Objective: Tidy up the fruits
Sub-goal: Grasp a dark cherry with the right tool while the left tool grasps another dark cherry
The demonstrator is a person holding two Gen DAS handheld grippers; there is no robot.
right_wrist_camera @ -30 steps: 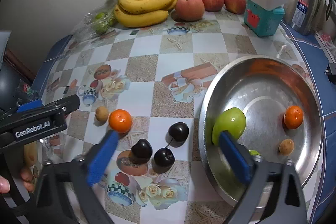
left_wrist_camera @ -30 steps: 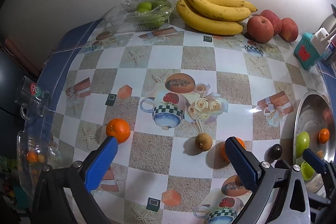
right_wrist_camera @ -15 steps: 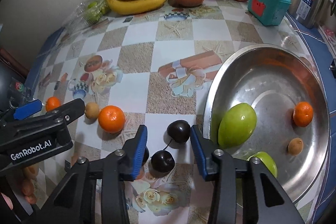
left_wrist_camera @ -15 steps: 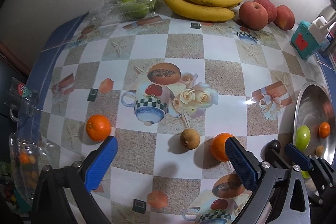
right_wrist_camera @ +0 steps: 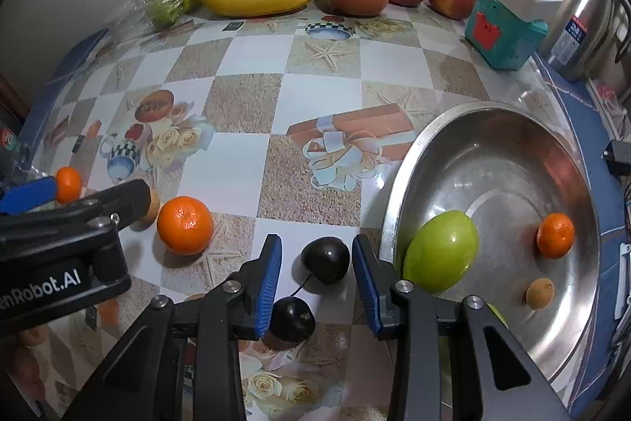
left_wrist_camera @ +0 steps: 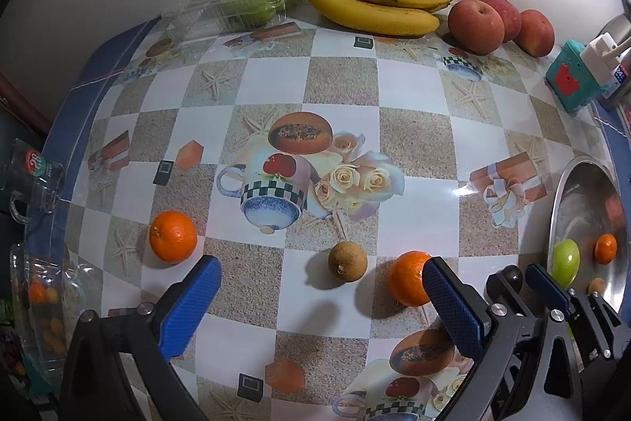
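My right gripper (right_wrist_camera: 317, 255) is open, its blue pads on either side of a dark cherry (right_wrist_camera: 325, 260) on the table, apart from it. A second cherry (right_wrist_camera: 292, 318) lies just behind the left pad. The steel bowl (right_wrist_camera: 572, 160) to the right holds a green fruit (right_wrist_camera: 441, 256), a small orange (right_wrist_camera: 555, 235) and a brown longan (right_wrist_camera: 540, 293). My left gripper (left_wrist_camera: 319, 281) is open wide above a brown longan (left_wrist_camera: 347, 260); one orange (left_wrist_camera: 408, 283) lies by its right pad, another orange (left_wrist_camera: 172, 236) to the left.
Bananas (left_wrist_camera: 378, 0), three red apples (left_wrist_camera: 475, 27) and a clear box of green fruit (left_wrist_camera: 244, 2) line the wall. A teal box (right_wrist_camera: 504, 30) and a steel kettle (right_wrist_camera: 587, 26) stand back right. A glass mug (left_wrist_camera: 33, 180) sits at the left table edge.
My right gripper narrowed from wide open and moved forward to bracket the cherry. My left gripper moved forward, so the longan and oranges are closer.
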